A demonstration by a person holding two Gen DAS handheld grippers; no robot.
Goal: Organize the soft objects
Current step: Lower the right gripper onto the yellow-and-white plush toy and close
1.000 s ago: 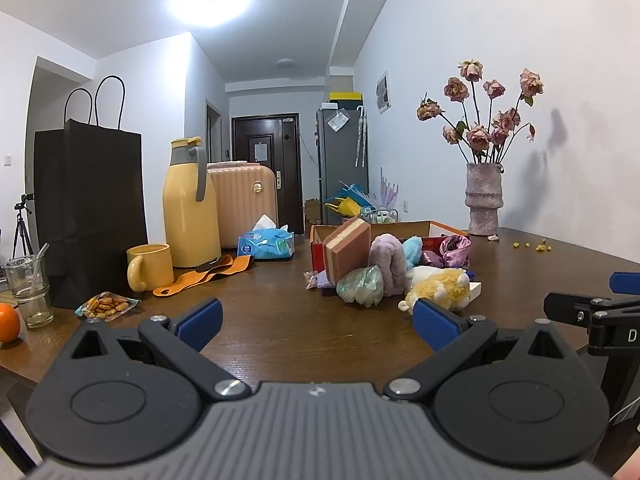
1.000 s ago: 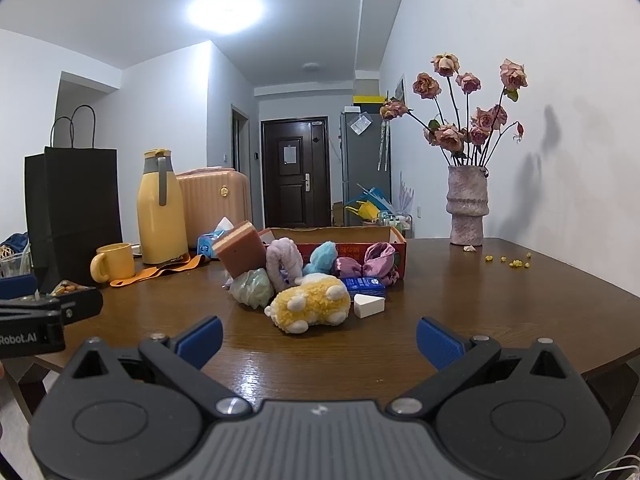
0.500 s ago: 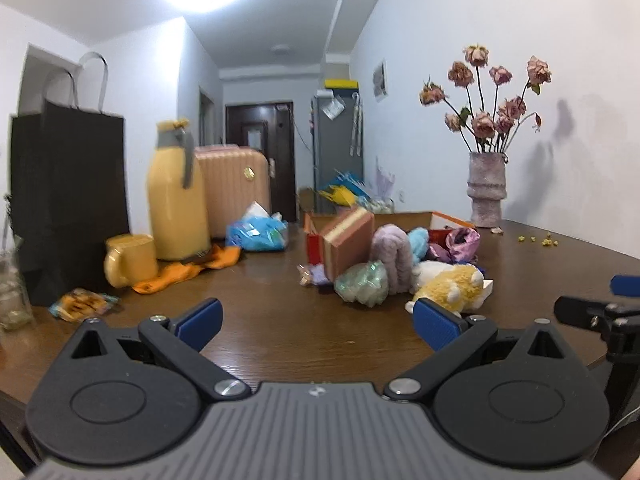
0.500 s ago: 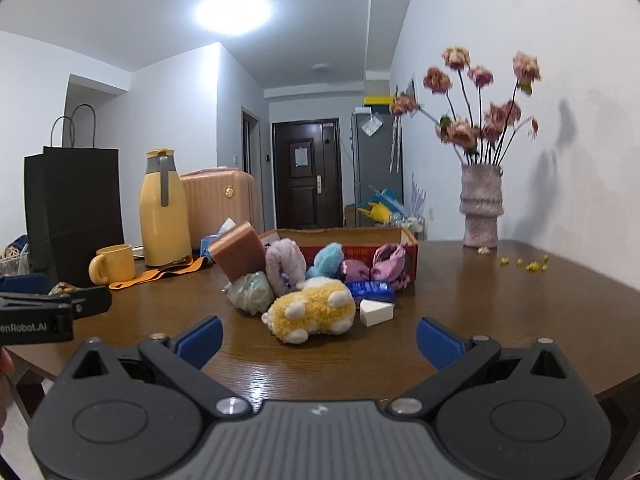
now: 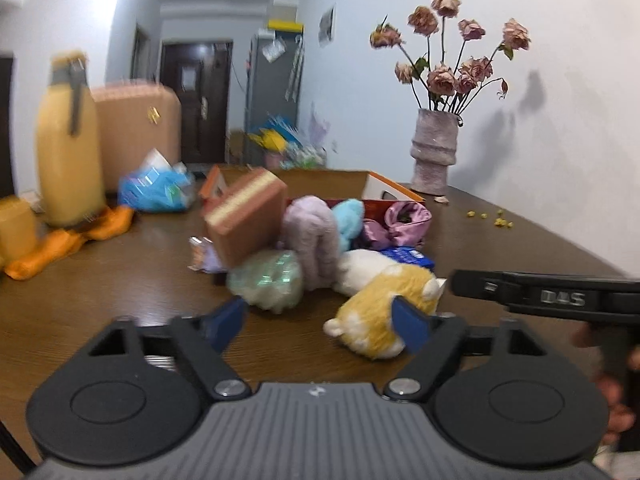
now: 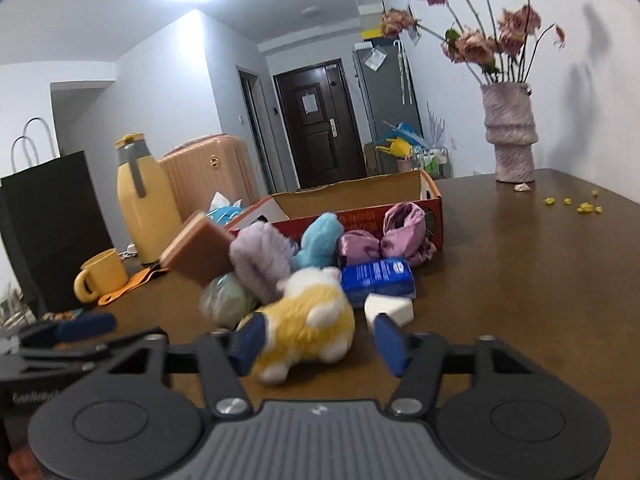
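Toys and soft things lie heaped on the brown table [image 5: 120,292] ahead of your left tool [image 5: 318,322], whose blue-tipped fingers stand wide with nothing between them. In this left wrist view the yellow-and-white plush [image 5: 384,312] lies nearest, just beyond the right fingertip, beside a green bundle [image 5: 268,280] and a lavender plush [image 5: 314,236]. An orange sponge block [image 5: 248,216] leans tilted against the heap, and the cardboard box [image 5: 376,186] sits open behind it. Your right tool [image 5: 548,294] juts in from the right edge.

From the right wrist view, your right tool [image 6: 320,340] is also spread wide and grips nothing. The yellow-and-white plush [image 6: 306,326] lies on the table just past the fingers, partly between their tips. A white wedge sponge [image 6: 390,308] rests just beside it, a blue packet [image 6: 378,278] behind that. A pink satin cloth [image 6: 392,234] and a turquoise plush [image 6: 320,236] lean against the box [image 6: 360,192] front. Your left tool [image 6: 86,326] shows at the left edge.
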